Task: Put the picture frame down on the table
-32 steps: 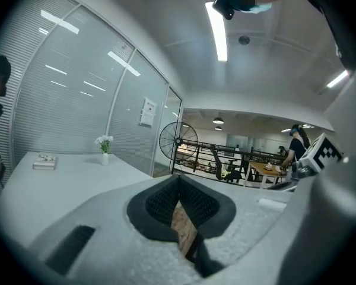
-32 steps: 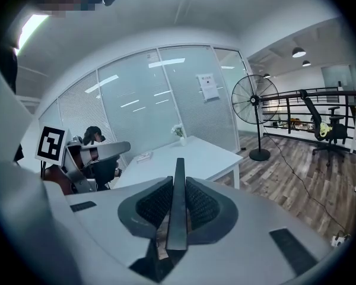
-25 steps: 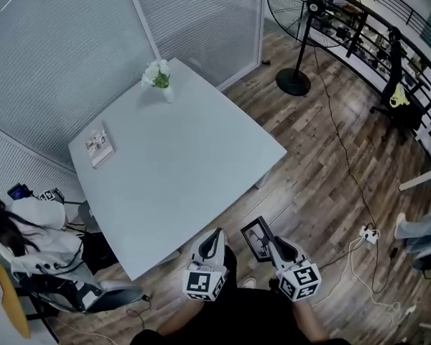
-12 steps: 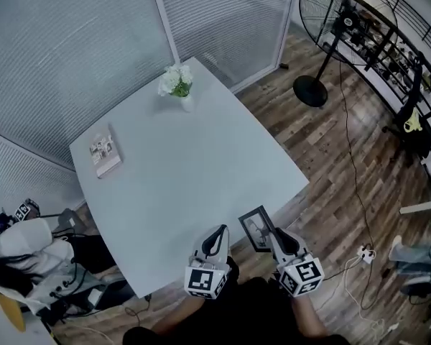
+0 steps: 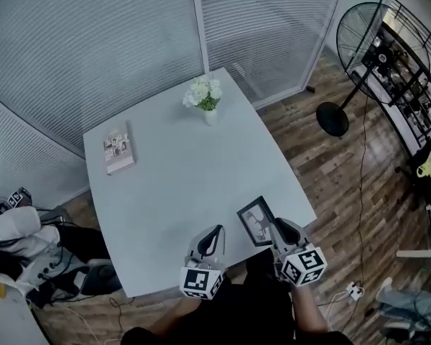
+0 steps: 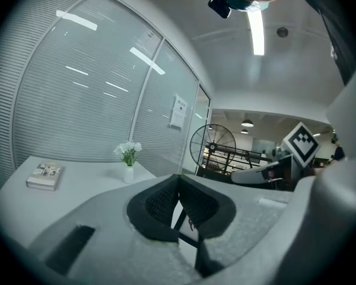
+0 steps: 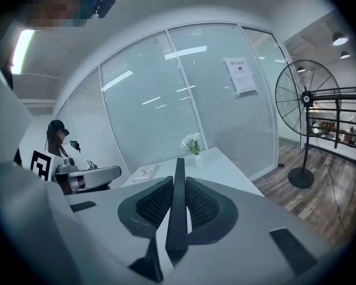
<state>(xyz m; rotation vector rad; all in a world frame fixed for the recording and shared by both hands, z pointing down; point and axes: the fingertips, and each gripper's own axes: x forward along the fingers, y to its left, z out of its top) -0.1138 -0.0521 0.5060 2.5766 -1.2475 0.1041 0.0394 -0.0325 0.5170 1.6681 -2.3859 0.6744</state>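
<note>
The right tool [image 5: 276, 230] pinches a dark picture frame [image 5: 256, 221] by its edge, with the frame standing edge-on between the pressed pads [image 7: 156, 203] in the right gripper view. The frame hangs over the near edge of the white surface [image 5: 187, 175]. Beside it, the left tool [image 5: 214, 237] is pressed together and empty. Farther along the surface are a book [image 5: 118, 148] and a vase of white flowers [image 5: 205, 97], well apart from the frame. A standing fan [image 5: 359, 49] rises from the wood floor at right.

In the right gripper view the black rectangular picture frame [image 7: 177, 206] shows edge-on only; overhead, its photograph and the small pale book [image 5: 118, 150] are too tiny to read.
</note>
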